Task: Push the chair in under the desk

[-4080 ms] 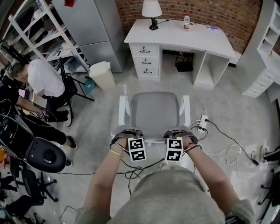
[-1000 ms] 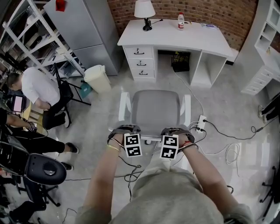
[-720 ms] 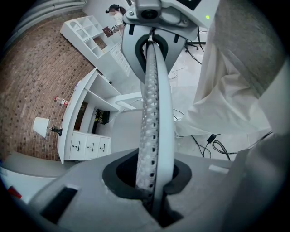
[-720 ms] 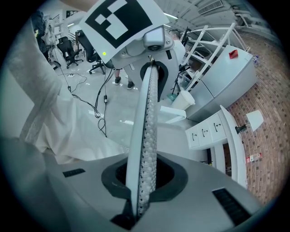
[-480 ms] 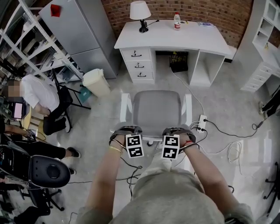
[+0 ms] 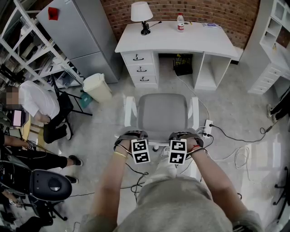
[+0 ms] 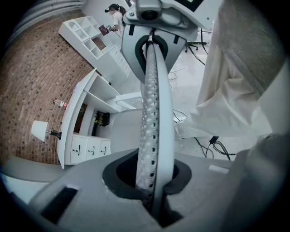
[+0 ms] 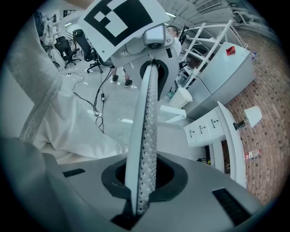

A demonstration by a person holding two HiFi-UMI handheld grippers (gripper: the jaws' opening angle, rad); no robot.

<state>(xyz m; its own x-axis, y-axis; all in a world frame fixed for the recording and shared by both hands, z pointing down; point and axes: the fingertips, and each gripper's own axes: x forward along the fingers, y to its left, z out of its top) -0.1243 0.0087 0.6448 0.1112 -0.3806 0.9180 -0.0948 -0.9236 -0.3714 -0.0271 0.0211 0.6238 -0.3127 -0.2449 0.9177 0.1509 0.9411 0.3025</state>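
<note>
The chair [image 6: 161, 115] has a grey seat and white arms and faces the white desk [image 6: 199, 43], a short stretch of floor away from its kneehole [image 6: 183, 63]. My left gripper [image 6: 139, 152] and right gripper [image 6: 177, 151] point steeply down, side by side, each shut on the top edge of the chair back. In the left gripper view the white-rimmed perforated chair back [image 7: 154, 113] runs up from between the jaws of the left gripper [image 7: 152, 204]. The right gripper view shows the same chair back [image 8: 147, 122] clamped by the right gripper [image 8: 138, 204].
A lamp [image 6: 141, 13] and a bottle [image 6: 181, 21] stand on the desk. A white bin [image 6: 97, 87] sits left of the chair. A power strip with cables [image 6: 208, 127] lies at its right. A seated person [image 6: 38, 102] and a black office chair [image 6: 47, 183] are at the left.
The chair has rolled a little toward the desk, with both grippers still clamped on its back. The gap to the desk's drawers has narrowed slightly.
</note>
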